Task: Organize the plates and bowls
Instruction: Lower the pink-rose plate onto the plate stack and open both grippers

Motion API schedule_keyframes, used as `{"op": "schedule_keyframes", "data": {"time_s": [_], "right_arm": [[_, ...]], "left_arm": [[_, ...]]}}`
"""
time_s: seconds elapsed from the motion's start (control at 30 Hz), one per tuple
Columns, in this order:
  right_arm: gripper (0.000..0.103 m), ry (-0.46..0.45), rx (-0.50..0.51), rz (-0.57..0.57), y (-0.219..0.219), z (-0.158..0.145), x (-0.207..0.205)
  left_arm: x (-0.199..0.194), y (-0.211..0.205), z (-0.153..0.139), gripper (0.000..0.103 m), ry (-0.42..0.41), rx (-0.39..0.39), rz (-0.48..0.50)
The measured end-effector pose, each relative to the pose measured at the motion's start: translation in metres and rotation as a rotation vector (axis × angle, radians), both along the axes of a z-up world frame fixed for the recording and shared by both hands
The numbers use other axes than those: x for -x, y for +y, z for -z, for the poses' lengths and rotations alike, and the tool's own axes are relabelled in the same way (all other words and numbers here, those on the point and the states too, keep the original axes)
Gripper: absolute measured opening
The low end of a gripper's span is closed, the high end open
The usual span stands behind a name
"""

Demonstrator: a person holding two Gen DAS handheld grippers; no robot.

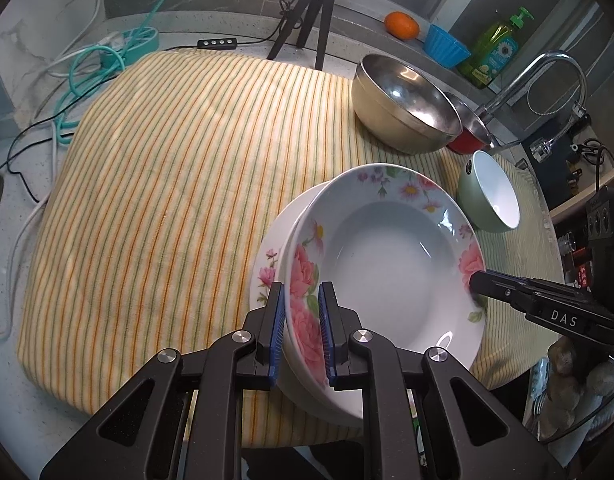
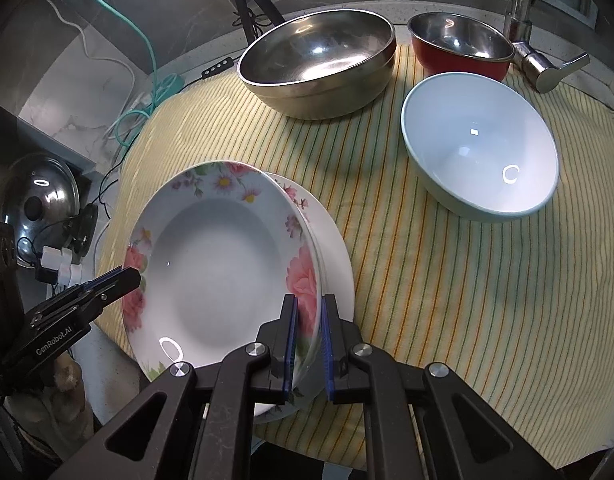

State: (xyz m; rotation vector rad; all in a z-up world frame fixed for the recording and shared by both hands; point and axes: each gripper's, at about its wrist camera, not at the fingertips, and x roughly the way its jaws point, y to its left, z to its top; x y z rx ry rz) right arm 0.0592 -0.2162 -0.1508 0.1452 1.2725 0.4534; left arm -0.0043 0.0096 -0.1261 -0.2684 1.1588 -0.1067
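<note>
A deep floral plate (image 1: 391, 264) (image 2: 215, 264) sits tilted on a flatter floral plate (image 1: 269, 264) (image 2: 335, 256) on the striped cloth. My left gripper (image 1: 303, 320) straddles the deep plate's left rim, pads close on both sides. My right gripper (image 2: 309, 332) straddles its right rim the same way. Each gripper shows in the other's view, the right one (image 1: 477, 282) and the left one (image 2: 127, 278). A large steel bowl (image 1: 403, 100) (image 2: 319, 60), a red bowl (image 1: 469, 132) (image 2: 463, 48) and a pale green bowl (image 1: 491, 192) (image 2: 483, 148) stand behind.
The striped cloth (image 1: 167, 184) (image 2: 467, 292) covers the counter. A faucet (image 1: 547, 80) rises at the far right. A tripod (image 1: 307, 12), cables (image 1: 91, 64), an orange (image 1: 402, 24), a blue cup (image 1: 445, 46) and a soap bottle (image 1: 495, 50) line the back. A pot lid (image 2: 39, 204) lies left.
</note>
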Motion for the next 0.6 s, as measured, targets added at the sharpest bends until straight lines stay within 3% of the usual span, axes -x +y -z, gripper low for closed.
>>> {"op": "schedule_keyframes", "data": {"time_s": [0.6], "right_arm": [[0.014, -0.001, 0.047, -0.029, 0.0091, 0.0052, 0.0039]], "left_arm": [[0.0014, -0.0027, 0.0016, 0.015, 0.008, -0.019, 0.022]]}}
